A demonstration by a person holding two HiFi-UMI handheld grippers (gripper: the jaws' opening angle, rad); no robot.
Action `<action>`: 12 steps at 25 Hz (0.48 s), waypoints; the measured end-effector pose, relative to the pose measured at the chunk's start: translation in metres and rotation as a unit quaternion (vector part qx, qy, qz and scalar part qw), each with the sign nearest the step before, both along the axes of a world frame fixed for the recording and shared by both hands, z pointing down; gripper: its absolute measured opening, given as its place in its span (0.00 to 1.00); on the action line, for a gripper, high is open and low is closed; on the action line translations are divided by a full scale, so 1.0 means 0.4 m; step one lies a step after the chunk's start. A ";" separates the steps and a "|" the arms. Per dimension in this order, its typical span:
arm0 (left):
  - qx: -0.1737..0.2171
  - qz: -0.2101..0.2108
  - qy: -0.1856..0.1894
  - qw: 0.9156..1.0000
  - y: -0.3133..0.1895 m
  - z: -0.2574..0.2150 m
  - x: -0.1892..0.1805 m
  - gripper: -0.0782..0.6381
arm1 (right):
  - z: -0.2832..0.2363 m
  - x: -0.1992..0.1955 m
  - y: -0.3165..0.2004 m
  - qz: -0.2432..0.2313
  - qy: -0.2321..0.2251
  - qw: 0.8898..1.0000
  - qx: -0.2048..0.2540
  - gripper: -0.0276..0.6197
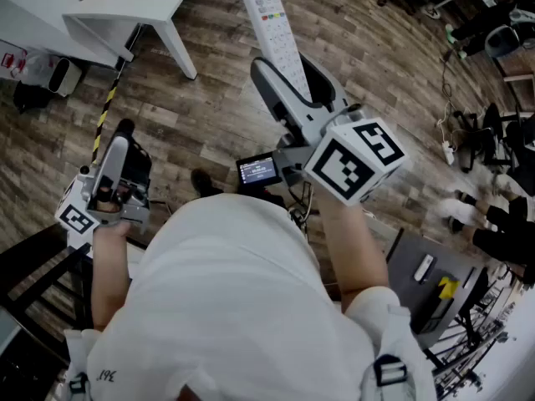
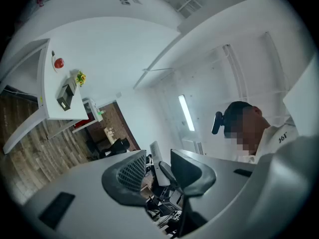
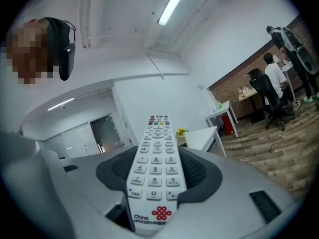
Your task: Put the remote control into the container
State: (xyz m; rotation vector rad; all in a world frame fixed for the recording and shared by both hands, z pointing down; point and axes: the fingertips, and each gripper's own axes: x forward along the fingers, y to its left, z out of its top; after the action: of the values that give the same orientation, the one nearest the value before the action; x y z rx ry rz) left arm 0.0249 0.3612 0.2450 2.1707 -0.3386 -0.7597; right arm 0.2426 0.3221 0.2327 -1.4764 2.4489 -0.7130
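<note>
**Item: remote control** (image 1: 276,32). White and long. We log it clamped between the pads of the right gripper (image 1: 290,78). The jaws are closed on its lower end, the keypad faces that gripper's camera, and most of its length projects past the jaws. It is raised over the wooden floor (image 1: 209,124).

**Item: left gripper** (image 1: 125,130). We record its jaws standing apart with nothing between them, held low at the person's side.

**Item: container.** We find none in any view. A white table (image 1: 125,7) stands well apart.

**Hazards, in our judgement:**
- The grip near one end leaves a long lever. A swing or knock may pivot the remote control in the pads or slide it out, dropping it to the floor.
- Seeking the unseen container adds travel, and so more chance of that.
</note>
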 end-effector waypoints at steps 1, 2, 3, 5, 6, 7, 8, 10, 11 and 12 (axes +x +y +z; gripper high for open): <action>0.003 0.001 0.000 1.000 -0.002 0.001 0.002 0.32 | 0.000 -0.002 -0.004 -0.001 0.000 1.000 0.003 0.42; 0.006 0.002 -0.001 1.000 -0.005 0.002 0.003 0.32 | 0.001 -0.004 -0.007 -0.002 0.000 1.000 0.005 0.42; 0.008 0.002 -0.001 1.000 -0.006 0.004 0.004 0.32 | 0.001 -0.006 -0.010 -0.003 0.000 1.000 0.008 0.42; 0.010 0.003 -0.002 1.000 -0.006 0.006 0.006 0.32 | 0.003 -0.010 -0.012 -0.005 0.001 1.000 0.010 0.42; 0.011 0.004 -0.003 1.000 -0.004 0.006 0.007 0.32 | 0.004 -0.011 -0.012 -0.005 0.001 1.000 0.010 0.42; 0.011 0.004 -0.003 1.000 -0.003 0.005 0.009 0.32 | 0.004 -0.011 -0.011 -0.006 0.001 1.000 0.010 0.42; 0.010 0.005 -0.004 1.000 -0.002 0.005 0.010 0.32 | 0.004 -0.012 -0.011 -0.006 0.001 1.000 0.010 0.42; 0.009 0.006 -0.005 1.000 -0.003 0.004 0.011 0.32 | 0.004 -0.014 -0.014 -0.007 0.001 1.000 0.010 0.42; 0.009 0.007 -0.006 1.000 -0.004 0.004 0.010 0.32 | 0.004 -0.016 -0.016 -0.008 0.002 1.000 0.009 0.42; 0.009 0.007 -0.006 1.000 -0.005 0.004 0.010 0.32 | 0.003 -0.019 -0.017 -0.010 0.002 1.000 0.008 0.42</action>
State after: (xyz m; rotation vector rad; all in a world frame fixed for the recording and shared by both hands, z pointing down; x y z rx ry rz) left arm 0.0290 0.3594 0.2464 2.1939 -0.3234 -0.7442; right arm 0.2349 0.3154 0.2340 -1.4506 2.4699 -0.6932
